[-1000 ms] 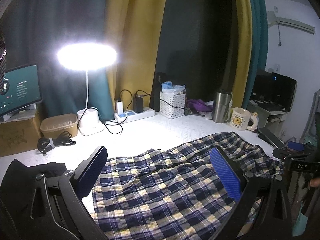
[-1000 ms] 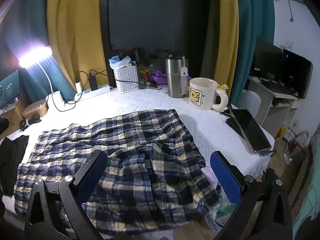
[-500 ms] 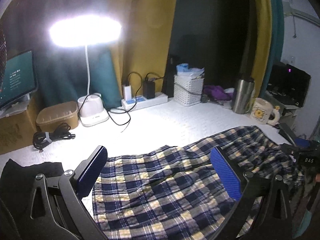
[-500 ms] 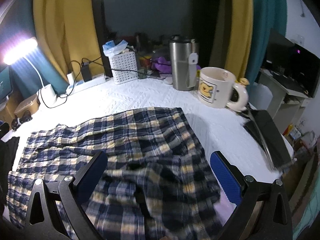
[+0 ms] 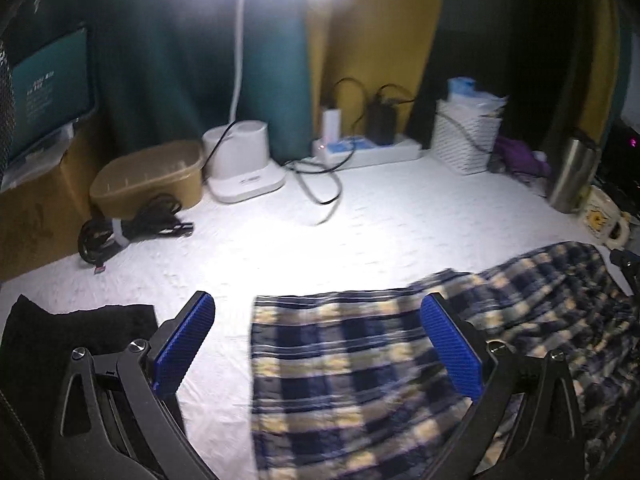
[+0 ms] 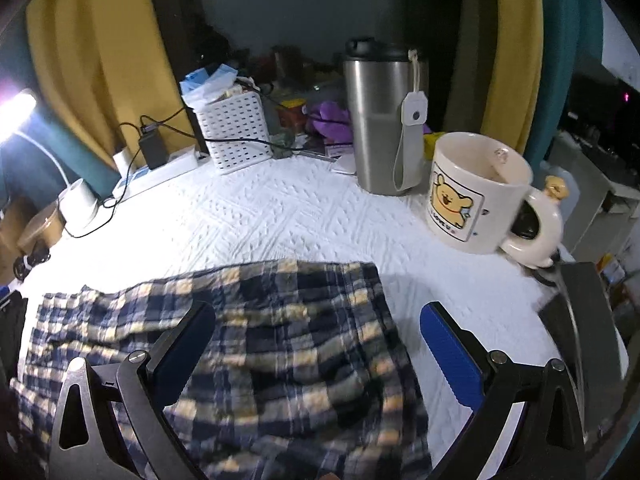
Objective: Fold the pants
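Observation:
Navy and cream plaid pants (image 5: 360, 368) lie spread flat on the white textured table cover (image 5: 360, 220). In the left wrist view my left gripper (image 5: 318, 350) is open and empty, low over the pants' left end, its left finger over bare cover. In the right wrist view the pants (image 6: 280, 340) fill the lower middle, rumpled at the near part. My right gripper (image 6: 312, 354) is open and empty, low over the pants' right end, with its right finger over bare cover.
A cream bear mug (image 6: 480, 196) and steel tumbler (image 6: 380, 120) stand at the right back. A white basket (image 6: 236, 128), power strip (image 5: 368, 150), lamp base (image 5: 244, 168), tan box (image 5: 148, 180) and coiled cable (image 5: 128, 228) line the back. Black cloth (image 5: 72, 340) lies at left.
Both grippers have moved down and forward, closer to the pants and table. The lamp head has left the top of the left wrist view. Both stay open.

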